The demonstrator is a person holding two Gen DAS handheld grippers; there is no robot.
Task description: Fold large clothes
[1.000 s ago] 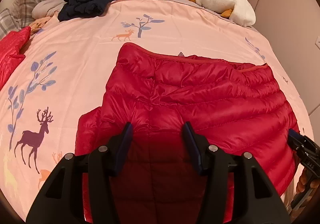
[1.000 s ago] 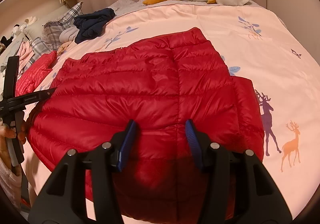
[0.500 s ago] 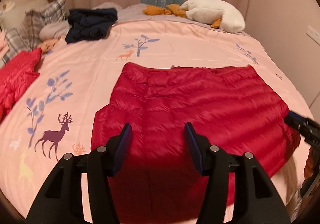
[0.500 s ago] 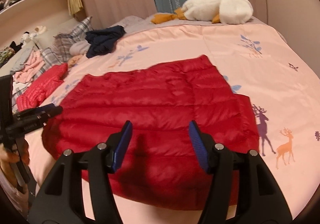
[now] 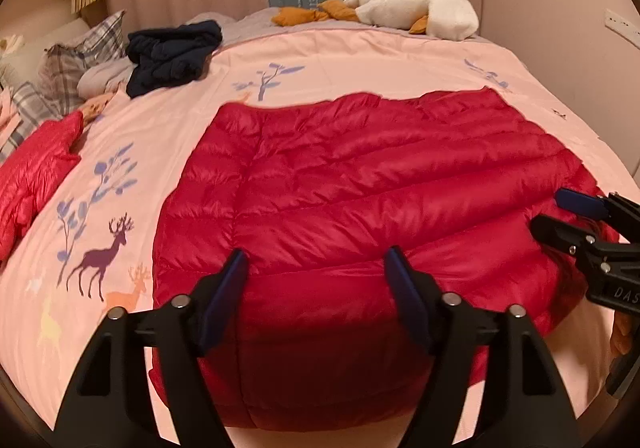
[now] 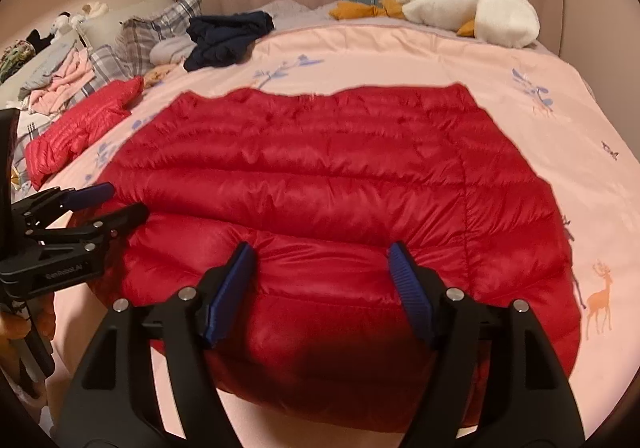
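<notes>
Left wrist view: my left tool (image 5: 316, 290) is opening with nothing pinched, hovering at the near hem of the red down jacket (image 5: 360, 184), which lies flat on the pink bed (image 5: 168, 120). It looks light, puffy and slippery, so I'd pinch seams or corners.

Right wrist view: my right tool (image 6: 322, 284) is opening too, also empty, over the same hem.

hidden: red jacket (image 5: 360, 184) near hem behind gripper | cut off: hand (image 6: 24, 324) at frame edge
</notes>
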